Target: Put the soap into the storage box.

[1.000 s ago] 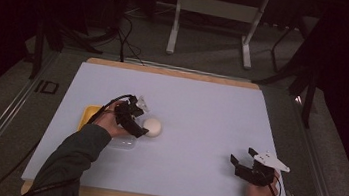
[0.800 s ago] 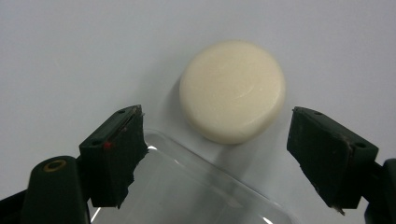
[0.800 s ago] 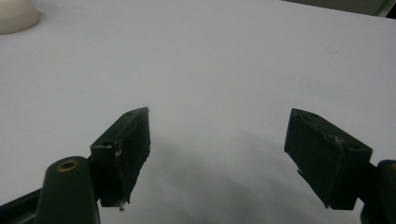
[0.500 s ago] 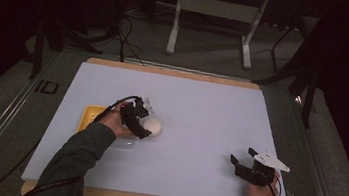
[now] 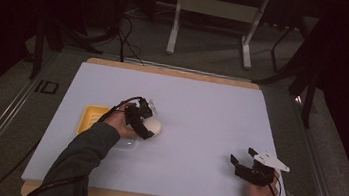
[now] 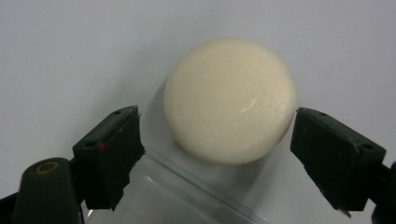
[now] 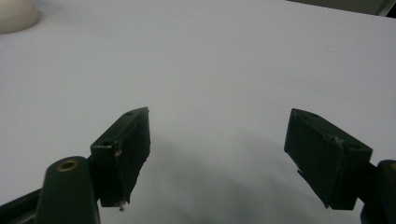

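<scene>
Left claw (image 6: pixel 217 140) wide around cream ball (image 6: pixel 230 100) (possibly soap); right claw (image 7: pixel 217 161) wide

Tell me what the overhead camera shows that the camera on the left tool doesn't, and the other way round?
The high view takes in the whole white table, a yellow tray, the right tool open and holding nothing, and both forearms. The left tool's view gives the close-up: its jaws stand apart on either side of the cream ball, and a clear plastic edge lies below it. Both show the ball, the left tool and the white surface.
</scene>
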### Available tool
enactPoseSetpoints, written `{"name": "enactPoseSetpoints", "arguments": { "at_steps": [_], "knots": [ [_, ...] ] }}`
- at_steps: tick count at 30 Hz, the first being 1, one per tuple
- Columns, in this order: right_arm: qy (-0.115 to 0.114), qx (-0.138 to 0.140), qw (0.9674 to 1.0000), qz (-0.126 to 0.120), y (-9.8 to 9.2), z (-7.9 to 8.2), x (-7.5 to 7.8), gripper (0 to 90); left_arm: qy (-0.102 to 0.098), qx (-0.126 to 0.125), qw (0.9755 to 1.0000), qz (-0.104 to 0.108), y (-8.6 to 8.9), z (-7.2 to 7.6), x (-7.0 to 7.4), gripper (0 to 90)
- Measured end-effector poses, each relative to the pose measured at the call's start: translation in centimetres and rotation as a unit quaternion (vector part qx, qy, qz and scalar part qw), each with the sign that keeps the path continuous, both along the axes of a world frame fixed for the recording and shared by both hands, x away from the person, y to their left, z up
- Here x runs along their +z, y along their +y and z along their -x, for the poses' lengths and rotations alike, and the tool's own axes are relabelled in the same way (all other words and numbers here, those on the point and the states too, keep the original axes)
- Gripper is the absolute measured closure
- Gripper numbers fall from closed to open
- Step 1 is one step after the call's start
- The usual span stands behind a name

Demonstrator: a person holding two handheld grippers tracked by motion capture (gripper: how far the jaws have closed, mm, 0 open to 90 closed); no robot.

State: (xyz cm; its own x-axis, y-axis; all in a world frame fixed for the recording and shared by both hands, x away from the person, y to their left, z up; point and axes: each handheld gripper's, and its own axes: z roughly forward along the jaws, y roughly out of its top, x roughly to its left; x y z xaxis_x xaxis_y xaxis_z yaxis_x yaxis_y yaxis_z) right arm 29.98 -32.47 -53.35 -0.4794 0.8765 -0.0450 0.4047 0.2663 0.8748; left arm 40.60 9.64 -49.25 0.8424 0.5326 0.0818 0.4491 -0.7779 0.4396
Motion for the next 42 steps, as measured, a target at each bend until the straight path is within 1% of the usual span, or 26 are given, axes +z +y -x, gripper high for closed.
{"name": "enactPoseSetpoints", "arguments": {
  "at_steps": [2, 7, 12, 14, 17, 22, 24, 27, 32, 34, 38, 42],
  "knots": [
    [0.000, 0.000, 1.0000, 0.000, 0.0, 0.0, 0.0, 22.0, 0.004, 0.000, 1.0000, 0.001, -0.1, -0.1, -0.1, 16.3],
    [0.001, 0.000, 1.0000, 0.001, 0.0, 0.0, 0.0, 22.0, 0.009, -0.004, 0.9999, -0.006, -0.5, -0.3, -0.5, 16.3],
    [0.001, 0.000, 1.0000, 0.002, 0.0, 0.0, 0.0, 22.0, 0.013, -0.003, 0.9999, -0.006, -0.9, -0.4, -0.8, 16.5],
    [0.002, 0.000, 1.0000, 0.003, 0.1, 0.0, 0.0, 22.0, 0.014, -0.006, 0.9998, -0.013, -1.1, -0.5, -1.0, 16.7],
    [0.002, 0.001, 1.0000, 0.003, 0.1, 0.0, 0.0, 22.0, 0.016, -0.004, 0.9997, -0.018, -1.3, -0.7, -1.1, 17.3],
    [0.002, 0.001, 1.0000, 0.002, 0.1, 0.0, 0.0, 22.0, 0.022, -0.004, 0.9996, -0.017, -1.7, -0.9, -1.2, 19.0],
    [0.002, 0.001, 1.0000, 0.002, 0.0, 0.0, 0.0, 22.0, 0.024, -0.005, 0.9995, -0.019, -1.8, -1.0, -1.3, 19.8],
    [0.002, 0.001, 1.0000, 0.002, 0.0, 0.0, 0.0, 22.0, 0.026, -0.008, 0.9992, -0.028, -2.0, -1.1, -1.4, 20.2],
    [0.002, 0.001, 1.0000, 0.003, 0.1, 0.0, 0.0, 22.0, 0.037, -0.011, 0.9988, -0.029, -2.1, -1.3, -1.4, 22.4],
    [0.002, 0.001, 1.0000, 0.002, 0.1, 0.0, 0.0, 22.0, 0.037, -0.012, 0.9986, -0.034, -2.3, -1.3, -1.3, 23.4],
    [0.002, 0.001, 1.0000, 0.003, 0.1, 0.0, 0.0, 22.0, 0.040, -0.012, 0.9985, -0.035, -2.3, -1.4, -1.3, 23.7],
    [0.003, 0.001, 1.0000, 0.003, 0.1, -0.1, 0.0, 22.0, 0.044, -0.015, 0.9981, -0.041, -2.4, -1.6, -1.4, 23.5]
  ]
}}
